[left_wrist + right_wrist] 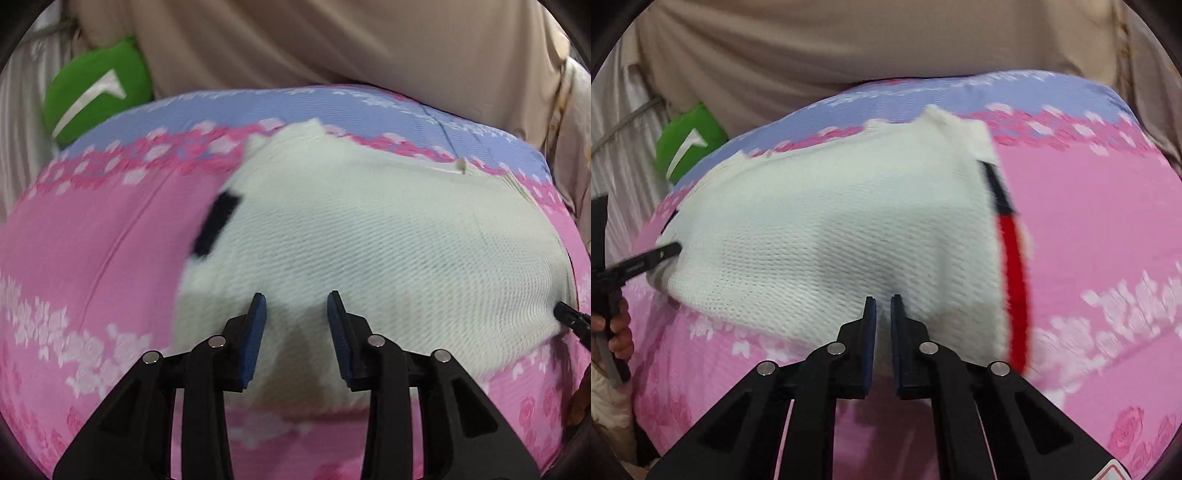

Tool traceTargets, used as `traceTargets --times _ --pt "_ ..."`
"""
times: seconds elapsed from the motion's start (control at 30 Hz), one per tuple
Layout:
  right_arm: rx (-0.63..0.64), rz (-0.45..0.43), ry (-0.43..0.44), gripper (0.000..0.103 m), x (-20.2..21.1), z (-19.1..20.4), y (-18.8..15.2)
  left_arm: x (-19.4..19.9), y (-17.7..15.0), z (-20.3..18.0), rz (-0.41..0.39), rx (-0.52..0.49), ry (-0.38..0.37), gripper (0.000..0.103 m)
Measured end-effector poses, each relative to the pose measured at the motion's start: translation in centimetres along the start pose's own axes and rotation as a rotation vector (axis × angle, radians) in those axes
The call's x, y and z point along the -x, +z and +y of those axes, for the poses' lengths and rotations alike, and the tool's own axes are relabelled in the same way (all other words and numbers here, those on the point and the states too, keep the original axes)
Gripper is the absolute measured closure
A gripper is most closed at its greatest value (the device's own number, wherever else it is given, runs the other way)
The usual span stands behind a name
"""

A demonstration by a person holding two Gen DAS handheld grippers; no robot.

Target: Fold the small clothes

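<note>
White garment [369, 229]: coarse knit cloth; bedsheet [92, 240]: smooth printed fabric.

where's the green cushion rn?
The green cushion sits upper left in both wrist views, just past the far edge of the pink-and-blue floral sheet, left of the white knit garment, beside beige fabric.

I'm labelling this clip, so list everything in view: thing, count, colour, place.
knit garment: one, white with black and red side trim, flat on the bedsheet.
bedsheet: one, pink floral with a blue band, under the garment.
cushion: one, green with a white mark, far left.
beige cloth: one, behind the bed.
left gripper: black, blue pads, open over the near hem.
right gripper: same colours, shut.
hand: one, left edge.
</note>
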State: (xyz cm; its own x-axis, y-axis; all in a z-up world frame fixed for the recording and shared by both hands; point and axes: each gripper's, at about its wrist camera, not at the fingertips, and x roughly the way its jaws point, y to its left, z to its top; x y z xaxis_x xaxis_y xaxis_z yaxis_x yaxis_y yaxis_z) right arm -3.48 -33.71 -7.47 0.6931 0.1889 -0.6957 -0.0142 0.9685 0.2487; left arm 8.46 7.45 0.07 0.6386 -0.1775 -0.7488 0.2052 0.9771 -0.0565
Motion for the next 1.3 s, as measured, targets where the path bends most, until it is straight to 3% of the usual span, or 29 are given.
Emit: traceTargets --times 0.1,0.2,0.3,0.37,0.4,0.47,0.53,0.63,0.7,0.83,0.97,1.0,1.07,1.1,1.13,1.17,1.2,1.23,1.3 --pt "-0.062 -0.031 -0.045 0.103 2.0 -1.4 -0.3 0.7 -1.1 1.7 0.028 0.057 -0.043 0.072" --pt "-0.049 -0.105 -0.008 0.089 3.6 0.2 0.8 1.4 -1.2 1.2 0.016 0.075 -0.044 0.072" --pt "-0.010 -0.121 0.013 0.086 2.7 1.9 2.1 0.9 -1.0 0.9 0.023 0.100 -0.047 0.071" --pt "-0.002 -0.076 -0.080 0.085 0.0 1.3 2.7 1.0 -1.3 0.9 0.024 0.111 -0.046 0.071" --pt "0.000 -0.048 -0.135 0.096 -1.0 0.8 2.4 1.3 -1.4 1.2 0.021 0.122 -0.055 0.071" --pt "-0.021 -0.053 -0.101 0.096 -0.4 0.5 2.1 2.6 -1.6 2.1 0.004 0.149 -0.064 0.071" --pt "-0.015 -0.080 -0.065 0.087 1.1 1.5 2.7 3.9 -1.7 3.5 -0.019 0.184 -0.081 0.070" --pt "0.071 -0.112 0.024 0.084 2.2 5.6 4.5 5.4 -1.1 5.7 -0.068 0.250 -0.062 0.052" --pt "0.117 -0.098 0.107 0.084 1.4 8.3 5.6 5.3 -0.3 6.7 -0.086 0.286 -0.054 0.051" --pt "0.198 -0.008 0.220 0.084 -3.0 13.8 7.0 3.0 0.8 7.7 -0.063 0.388 -0.134 0.028" --pt "0.232 0.111 0.200 0.083 -8.3 15.9 6.2 -0.7 1.4 7.1 0.009 0.417 -0.195 0.026" --pt "0.230 0.093 0.204 0.084 -8.8 15.8 5.9 -1.7 1.5 7.0 0.033 0.424 -0.203 0.026" --pt "0.229 0.085 0.214 0.085 -8.6 15.5 5.9 -2.2 1.8 6.6 0.006 0.410 -0.187 0.026" --pt "0.217 0.089 0.224 0.085 -8.7 15.3 6.0 -2.5 2.1 6.4 0.015 0.399 -0.176 0.027" --pt "0.203 0.089 0.242 0.085 -8.8 14.9 6.0 -2.6 2.4 6.3 0.010 0.404 -0.188 0.035" --pt "0.193 0.087 0.255 0.085 -8.8 14.6 6.1 -2.9 2.5 6.1 0.017 0.408 -0.219 0.060" --pt "0.186 0.083 0.267 0.086 -8.8 14.3 6.1 -3.1 2.8 5.7 0.033 0.404 -0.237 0.065" --pt "0.182 0.080 0.273 0.085 -8.8 14.3 6.1 -2.7 3.3 5.2 0.024 0.395 -0.243 0.077" --pt "0.169 0.076 0.280 0.085 -8.7 14.3 6.1 -1.3 4.1 3.8 -0.015 0.350 -0.240 0.079"
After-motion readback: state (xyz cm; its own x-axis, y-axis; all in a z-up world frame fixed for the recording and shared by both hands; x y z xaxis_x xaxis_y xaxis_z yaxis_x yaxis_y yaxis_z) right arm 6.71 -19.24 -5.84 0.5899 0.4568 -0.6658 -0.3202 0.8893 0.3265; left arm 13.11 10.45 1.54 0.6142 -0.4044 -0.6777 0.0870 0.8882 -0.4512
